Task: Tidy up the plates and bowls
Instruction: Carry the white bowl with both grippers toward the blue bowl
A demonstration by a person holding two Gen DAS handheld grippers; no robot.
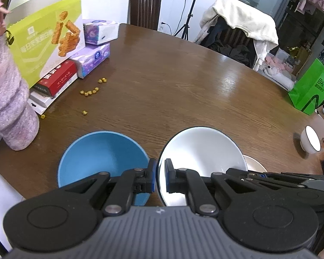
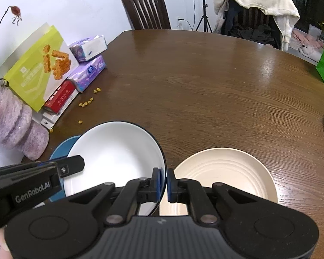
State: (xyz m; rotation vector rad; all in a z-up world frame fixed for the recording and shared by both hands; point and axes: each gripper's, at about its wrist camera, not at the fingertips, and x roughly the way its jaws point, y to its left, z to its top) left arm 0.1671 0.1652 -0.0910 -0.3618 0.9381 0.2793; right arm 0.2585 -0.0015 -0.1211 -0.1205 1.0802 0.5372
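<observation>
A white bowl with a dark rim [image 1: 205, 151] is held between both grippers over the brown table [image 1: 183, 86]. My left gripper [image 1: 160, 178] is shut on the bowl's left rim. My right gripper [image 2: 164, 185] is shut on the right rim of the same white bowl [image 2: 116, 151]. A blue bowl [image 1: 101, 155] stands just left of it; in the right wrist view the white bowl covers most of the blue bowl [image 2: 60, 149]. A cream plate [image 2: 226, 172] lies on the table just right of the white bowl. A small white bowl [image 1: 311, 139] stands far right.
At the left edge are a purple vase [image 1: 8, 108], a green-yellow box [image 1: 43, 43], a red box [image 1: 56, 79] and tissue packs [image 1: 92, 58]. Yellow bits [image 1: 89, 91] lie near them. A green bag [image 1: 311, 90] stands at the right; chairs [image 1: 145, 2] stand behind.
</observation>
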